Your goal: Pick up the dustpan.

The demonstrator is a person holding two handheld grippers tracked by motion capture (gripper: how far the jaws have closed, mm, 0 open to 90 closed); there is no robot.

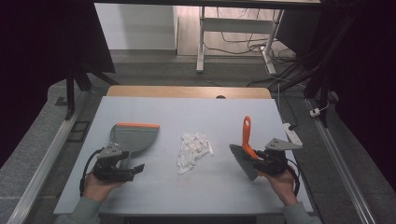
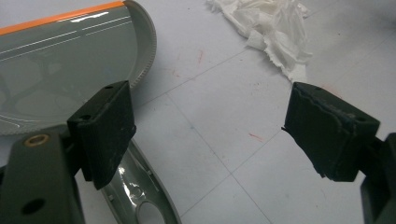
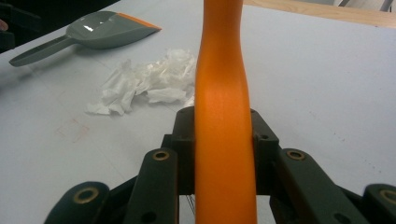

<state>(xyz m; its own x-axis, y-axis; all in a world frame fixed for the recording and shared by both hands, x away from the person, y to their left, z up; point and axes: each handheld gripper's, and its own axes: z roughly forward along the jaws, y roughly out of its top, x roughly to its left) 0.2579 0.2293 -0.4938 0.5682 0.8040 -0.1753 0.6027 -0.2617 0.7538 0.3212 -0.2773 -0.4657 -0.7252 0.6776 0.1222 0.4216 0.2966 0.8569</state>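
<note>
Crumpled white tissue lies in a loose heap at the middle of the counter, a pale grey sheet over a wooden top whose far edge shows in the upper part of the high view. In the left gripper view the same heap sits at the upper right of the frame; in the right gripper view it lies left of centre.

Left of the heap in the high view, a grey dustpan with an orange lip rests flat on the counter, its handle running toward the bottom of the frame. The left hand-held gripper sits at the lower left of that view, held in the person's left hand. Its 2 jaws stand wide apart with nothing between them, and in its own view the left jaw hangs over the dustpan's handle where that meets the pan.

At the lower right of the high view, the right hand-held gripper is clamped on a brush with an orange handle, gripping it low near the grey bristles. The handle points toward the upper frame, the bristles slant toward the lower centre. In the right gripper view the orange handle rises up the middle of the frame, pinched between both jaws.
</note>
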